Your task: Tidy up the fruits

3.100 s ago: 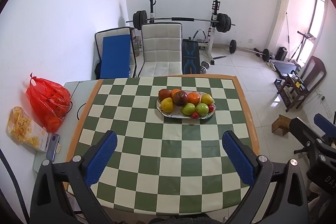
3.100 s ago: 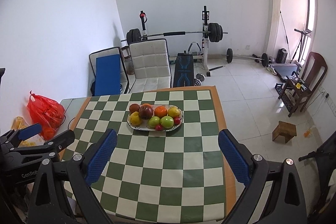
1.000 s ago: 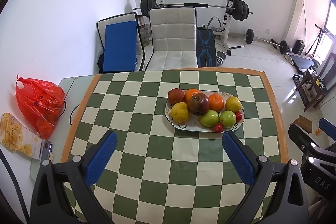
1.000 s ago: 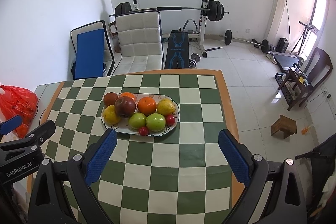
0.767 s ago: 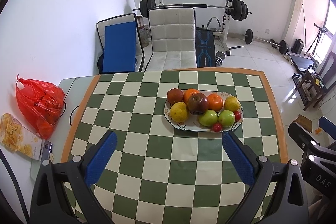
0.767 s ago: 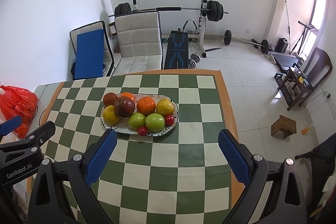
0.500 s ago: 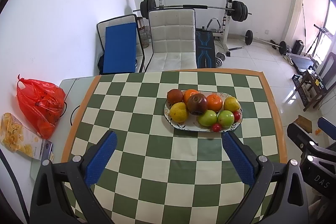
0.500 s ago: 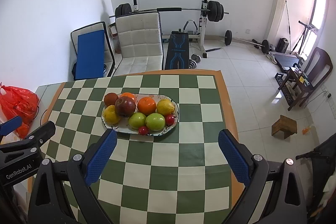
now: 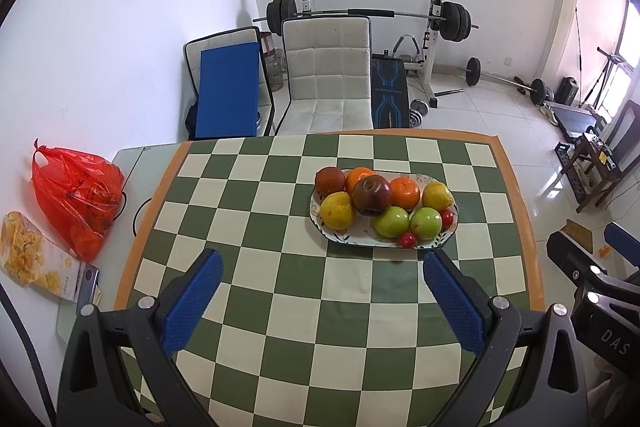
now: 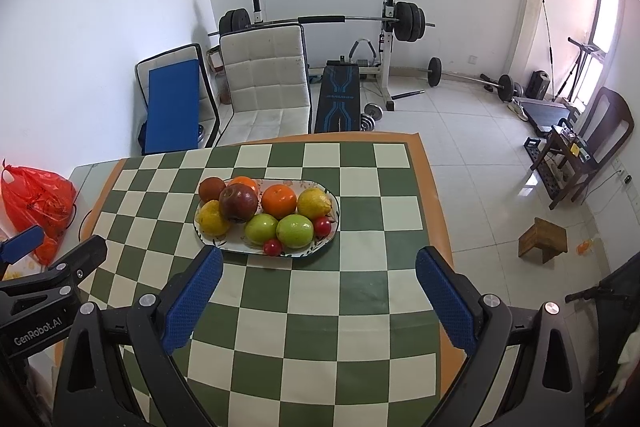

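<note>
- Left wrist view: left tongs (image 9: pixel 320 267) spread, empty, above the checkered desk (image 9: pixel 256 267); fruit plate (image 9: pixel 320 223) mid-desk, heaped. Risk: nudging the dark apple (image 9: pixel 372 195) could roll neighbours off.
- Right wrist view: right tongs (image 10: pixel 318 269) spread, empty, near the plate (image 10: pixel 240 247). Risk: small red fruit (image 10: pixel 273 247) at the rim could slip out when pinched.

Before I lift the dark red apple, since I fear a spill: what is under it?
The dark red apple rests on neighbouring fruit, the yellow pear and an orange, above the plate. Its underside is hidden.
</note>
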Demonstrator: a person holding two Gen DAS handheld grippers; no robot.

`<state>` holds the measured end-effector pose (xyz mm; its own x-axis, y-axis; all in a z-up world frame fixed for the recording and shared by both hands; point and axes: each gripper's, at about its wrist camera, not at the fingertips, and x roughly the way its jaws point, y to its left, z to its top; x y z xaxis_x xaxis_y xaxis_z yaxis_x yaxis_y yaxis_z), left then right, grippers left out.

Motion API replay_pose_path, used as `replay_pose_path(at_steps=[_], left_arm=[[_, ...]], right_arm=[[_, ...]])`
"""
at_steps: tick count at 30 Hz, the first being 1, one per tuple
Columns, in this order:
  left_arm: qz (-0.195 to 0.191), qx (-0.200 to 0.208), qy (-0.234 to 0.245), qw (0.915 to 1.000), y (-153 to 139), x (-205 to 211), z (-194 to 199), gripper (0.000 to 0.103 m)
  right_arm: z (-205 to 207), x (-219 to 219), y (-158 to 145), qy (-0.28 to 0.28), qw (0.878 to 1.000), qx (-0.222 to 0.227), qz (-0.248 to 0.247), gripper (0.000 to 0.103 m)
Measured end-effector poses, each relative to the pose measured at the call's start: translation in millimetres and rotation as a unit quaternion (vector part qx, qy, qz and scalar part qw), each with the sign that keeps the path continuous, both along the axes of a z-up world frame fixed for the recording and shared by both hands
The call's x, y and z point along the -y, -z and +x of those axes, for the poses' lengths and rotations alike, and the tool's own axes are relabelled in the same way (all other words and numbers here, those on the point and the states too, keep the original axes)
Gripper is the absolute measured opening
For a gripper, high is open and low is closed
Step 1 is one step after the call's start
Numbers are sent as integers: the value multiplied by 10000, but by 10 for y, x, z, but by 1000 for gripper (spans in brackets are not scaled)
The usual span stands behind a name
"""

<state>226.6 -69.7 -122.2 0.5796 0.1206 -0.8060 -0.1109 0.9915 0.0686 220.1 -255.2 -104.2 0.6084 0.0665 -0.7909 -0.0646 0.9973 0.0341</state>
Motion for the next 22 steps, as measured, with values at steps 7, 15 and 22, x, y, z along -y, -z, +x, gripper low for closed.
replay_pose_path(at_steps=[7,15,22], left_arm=[[-13,0,2,10000,1,2,-3,103],[-10,13,-1,10000,0,14,-19,103],[-23,64,-1,10000,-55,110,-64,103]], right_arm=[[-44,28,-6,28,10000,5,6,99],[-59,39,-12,37,10000,13,13,99],[-77,47,-21,44,10000,3,25,99]])
